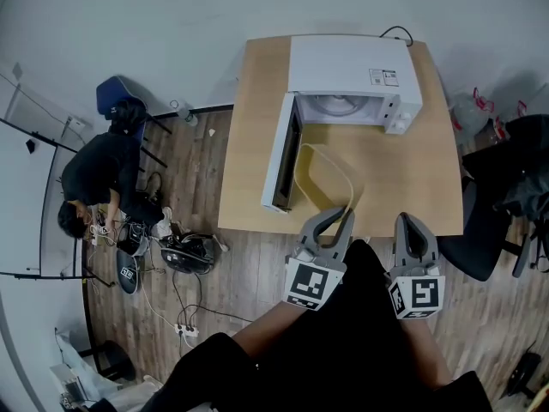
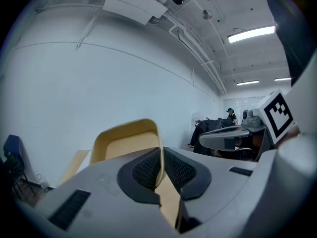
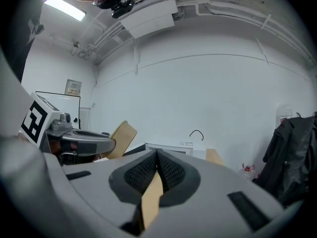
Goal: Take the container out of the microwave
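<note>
- The table [image 1: 412, 187] was the biggest thing I saw. It lay ahead of both sets of fingers.
- The microwave [image 1: 352, 67] sat at the far end of the table, well past the fingertips. Its door [image 1: 281, 153] hung open on the left.
- A person [image 1: 99, 178] crouched on the floor, far off to the left of my left fingers.
- The container [image 1: 324, 183] was pale yellow and was out of the microwave. It stuck out ahead of my left fingers, over the table, near the open door.
- My left gripper [image 1: 341, 215] squeezed the container's near rim. The thin wall was pinched between the two pads.
- My right gripper [image 1: 412, 223] was just to the right of the left one. Its fingers were pressed together with nothing between them.
</note>
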Demonstrator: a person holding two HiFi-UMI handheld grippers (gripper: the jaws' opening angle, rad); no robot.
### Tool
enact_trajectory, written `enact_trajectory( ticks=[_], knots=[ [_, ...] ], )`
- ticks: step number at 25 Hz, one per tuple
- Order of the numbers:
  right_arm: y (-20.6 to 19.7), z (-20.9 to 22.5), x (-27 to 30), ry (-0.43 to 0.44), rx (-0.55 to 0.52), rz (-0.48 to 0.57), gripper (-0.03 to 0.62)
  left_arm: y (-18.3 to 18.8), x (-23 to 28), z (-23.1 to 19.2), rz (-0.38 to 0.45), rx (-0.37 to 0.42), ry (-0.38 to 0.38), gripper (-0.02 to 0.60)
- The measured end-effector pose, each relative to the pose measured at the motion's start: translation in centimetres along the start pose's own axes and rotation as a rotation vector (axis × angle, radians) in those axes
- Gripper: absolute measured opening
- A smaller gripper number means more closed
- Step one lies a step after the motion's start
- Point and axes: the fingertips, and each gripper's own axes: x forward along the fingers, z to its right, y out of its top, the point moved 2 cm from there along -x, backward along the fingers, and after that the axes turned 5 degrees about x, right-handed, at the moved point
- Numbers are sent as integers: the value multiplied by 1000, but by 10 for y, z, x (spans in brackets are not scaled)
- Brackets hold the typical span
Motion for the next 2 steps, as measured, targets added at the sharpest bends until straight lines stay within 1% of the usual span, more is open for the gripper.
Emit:
enact_trajectory(
  ticks=[2],
  knots=[
    [0,5,2,0,3,-6,60,-3,7,4,-9,1,-6,25]
  ],
)
